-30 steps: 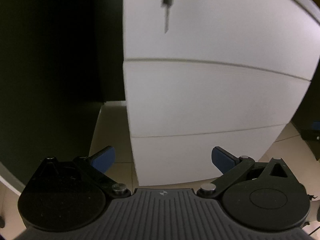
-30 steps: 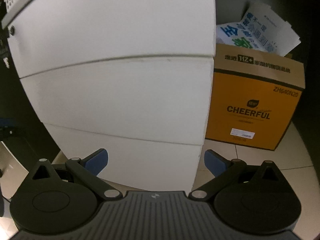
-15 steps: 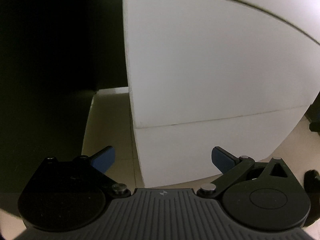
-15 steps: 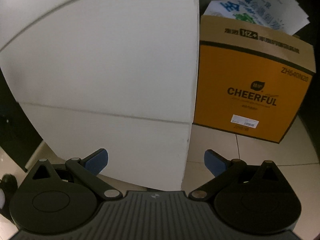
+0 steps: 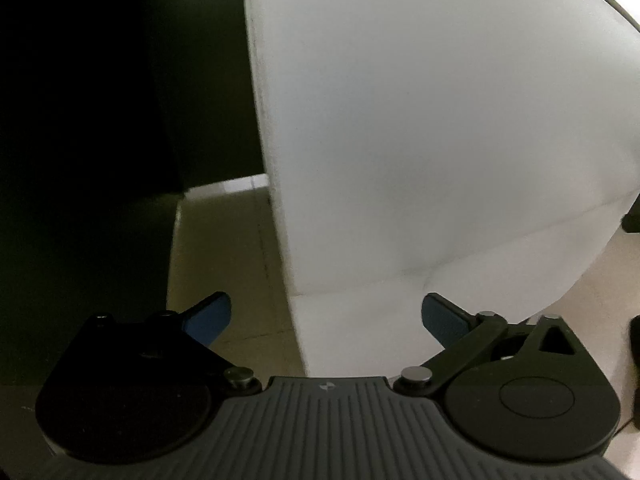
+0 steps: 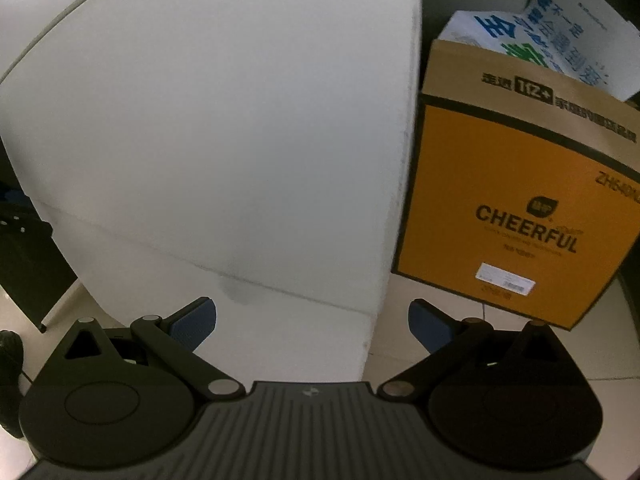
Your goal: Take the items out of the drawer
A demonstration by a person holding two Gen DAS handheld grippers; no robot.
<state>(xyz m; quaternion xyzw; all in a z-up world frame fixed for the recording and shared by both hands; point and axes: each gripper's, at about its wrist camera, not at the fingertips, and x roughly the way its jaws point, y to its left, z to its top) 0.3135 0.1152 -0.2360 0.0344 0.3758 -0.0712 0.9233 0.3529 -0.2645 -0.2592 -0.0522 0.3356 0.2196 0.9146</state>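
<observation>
A white drawer cabinet fills both views, all its drawers shut and no items showing. In the left wrist view the middle drawer front (image 5: 440,120) sits above the bottom drawer front (image 5: 360,340), with the seam just above the fingertips. My left gripper (image 5: 326,312) stands wide, its jaws closing slightly. The cabinet's left front corner lies between its blue pads, which touch nothing. In the right wrist view my right gripper (image 6: 312,316) is open before the bottom drawer front (image 6: 280,332), astride the cabinet's right corner, under the middle drawer front (image 6: 240,140).
An orange CHEERFUL cardboard box (image 6: 512,208) stuffed with printed papers (image 6: 560,40) stands on the floor right of the cabinet. A dark panel (image 5: 100,120) closes off the left side. Beige floor tiles (image 5: 224,248) run between them. Dark objects (image 6: 24,248) sit at the far left.
Both grippers have sunk and come closer to the cabinet. The top drawer and its dark handle have left the views, and the seam above the bottom drawer now lies near the fingertips.
</observation>
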